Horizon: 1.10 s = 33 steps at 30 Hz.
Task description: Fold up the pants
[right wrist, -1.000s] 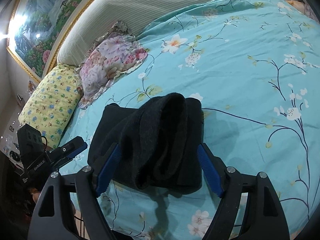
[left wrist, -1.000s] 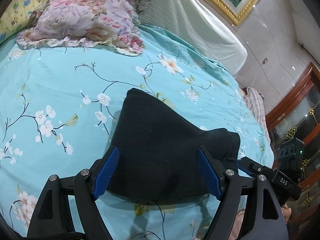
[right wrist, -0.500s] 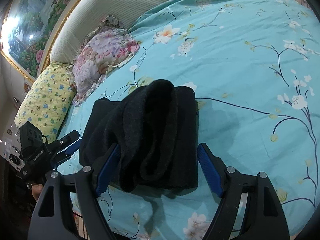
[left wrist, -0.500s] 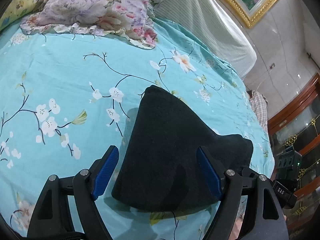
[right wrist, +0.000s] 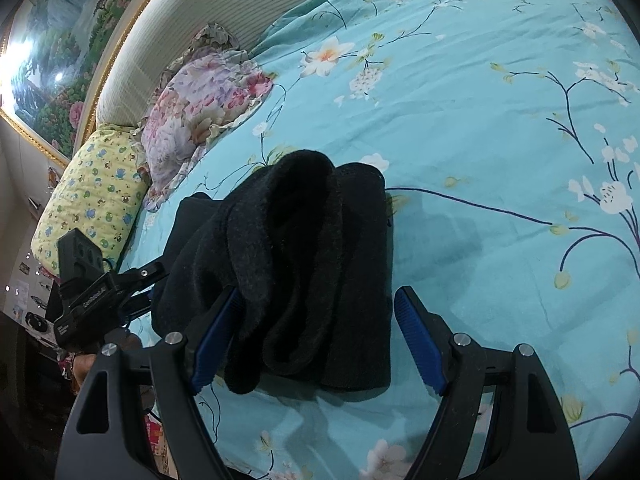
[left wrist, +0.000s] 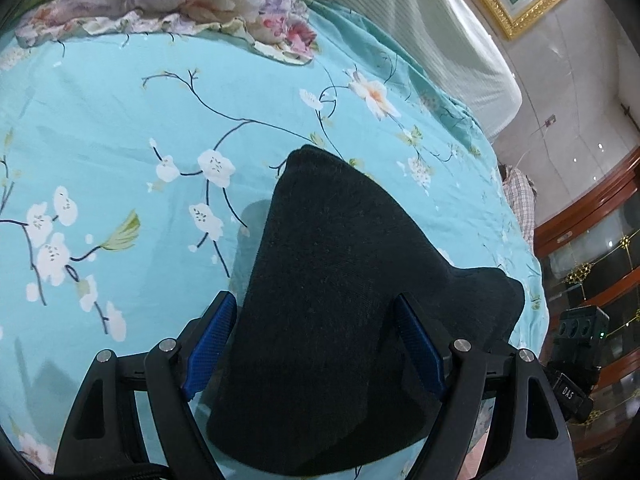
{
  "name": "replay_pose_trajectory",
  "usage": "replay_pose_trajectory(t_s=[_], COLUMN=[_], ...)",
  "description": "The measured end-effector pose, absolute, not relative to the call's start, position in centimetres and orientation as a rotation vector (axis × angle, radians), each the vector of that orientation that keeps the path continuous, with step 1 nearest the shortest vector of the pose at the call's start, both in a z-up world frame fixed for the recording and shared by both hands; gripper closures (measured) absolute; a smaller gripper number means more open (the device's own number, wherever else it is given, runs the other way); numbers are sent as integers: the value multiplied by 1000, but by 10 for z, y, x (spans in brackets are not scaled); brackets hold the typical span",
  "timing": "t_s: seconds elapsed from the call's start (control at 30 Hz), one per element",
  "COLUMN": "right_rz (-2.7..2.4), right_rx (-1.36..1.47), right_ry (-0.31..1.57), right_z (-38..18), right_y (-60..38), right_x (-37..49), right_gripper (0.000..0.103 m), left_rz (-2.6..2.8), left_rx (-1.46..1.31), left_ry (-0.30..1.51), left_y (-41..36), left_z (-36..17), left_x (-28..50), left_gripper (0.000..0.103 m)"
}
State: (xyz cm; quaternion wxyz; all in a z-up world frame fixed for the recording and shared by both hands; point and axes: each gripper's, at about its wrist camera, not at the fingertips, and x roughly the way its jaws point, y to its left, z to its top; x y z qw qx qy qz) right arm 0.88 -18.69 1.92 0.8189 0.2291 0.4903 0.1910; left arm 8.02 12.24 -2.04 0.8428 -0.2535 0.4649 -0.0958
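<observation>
Both claws dropped closer onto pants (left wrist: pixel 332 280), folded near bed (left wrist: pixel 100 120) foot edge. My left gripper (left wrist: pixel 316 344): wide open, straddling fabric, gripping nothing. My right gripper (right wrist: pixel 316 340): same, wide open, nothing clamped.

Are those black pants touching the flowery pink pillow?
Apart. The right wrist view shows blue bedspread between the pants and the pillow.

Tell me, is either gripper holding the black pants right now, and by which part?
Neither. Both the left gripper and right gripper stand open, straddling the folded black pants on the bedspread; no pad visibly presses on the cloth.
</observation>
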Motion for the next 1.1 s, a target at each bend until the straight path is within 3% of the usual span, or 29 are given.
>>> replay_pose_trajectory(t_s=[0.2, 0.3, 0.33, 0.4, 0.47, 0.6, 1.1], right_rz=[420, 436, 442, 458, 467, 503, 649], right_rx=[505, 533, 532, 522, 515, 506, 402], right_ry=[1051, 1054, 1051, 1054, 1049, 1022, 921], right_z=[13, 6, 5, 5, 6, 13, 64], right_y=[-187, -189, -188, -185, -183, -178, -131], right_x=[11, 14, 14, 14, 14, 14, 34], right_gripper=[24, 25, 31, 37, 49, 57, 63], left_rz=[-200, -209, -207, -215, -221, -247, -175], left_rx=[-547, -571, -573, -577, -574, -565, -624], left_ry=[997, 1014, 1011, 1006, 998, 954, 795], left_y=[119, 117, 117, 117, 116, 118, 178], left_z=[-27, -32, -32, -31, -29, -18, 30], left_x=[88, 91, 90, 89, 88, 80, 42], left_gripper=[22, 30, 31, 40, 47, 69, 74])
